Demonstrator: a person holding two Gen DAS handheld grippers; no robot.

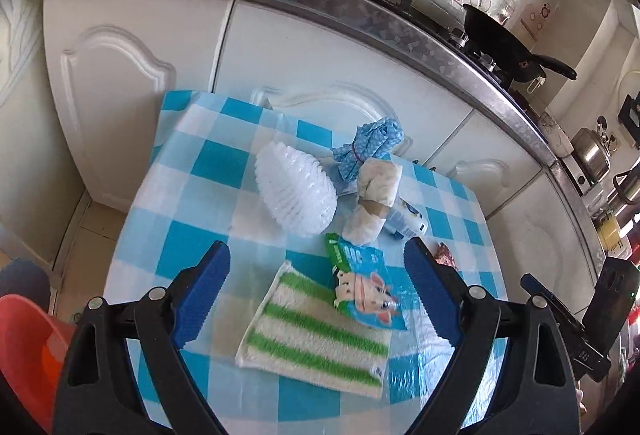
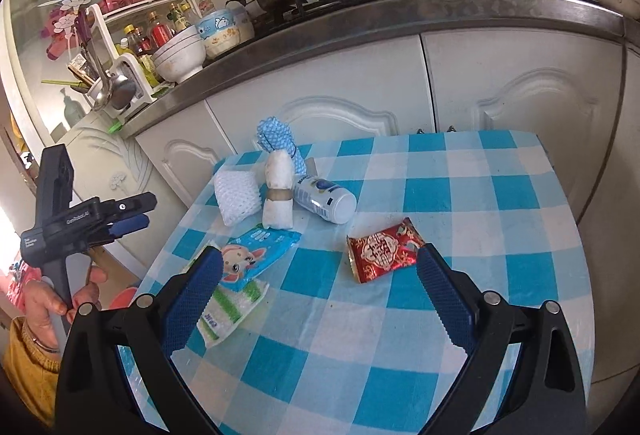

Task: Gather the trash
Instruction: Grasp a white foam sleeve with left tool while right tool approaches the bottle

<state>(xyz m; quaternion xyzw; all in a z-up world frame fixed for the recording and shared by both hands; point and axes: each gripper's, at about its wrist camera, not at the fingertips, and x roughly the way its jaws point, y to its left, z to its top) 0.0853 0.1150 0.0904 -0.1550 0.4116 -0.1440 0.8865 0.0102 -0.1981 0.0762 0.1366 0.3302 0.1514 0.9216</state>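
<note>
Blue-white checked tablecloth (image 2: 460,195) fronting white kitchen cabinets (image 2: 320,75). Red wrapper (image 2: 382,249), Chinese characters, just ahead of right gripper (image 2: 320,299). Both grippers, left gripper (image 1: 316,295) included, wide, empty.

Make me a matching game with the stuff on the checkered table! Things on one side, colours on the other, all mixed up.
Things:
1. snack wrapper
2. folded cloth
3. foam net sleeve
4. knotted bag

Colours:
A. plain white
B. blue with white dots
C. red and gold
D. green and white stripes

Pairs: 1-C, 2-D, 3-A, 4-B
</note>
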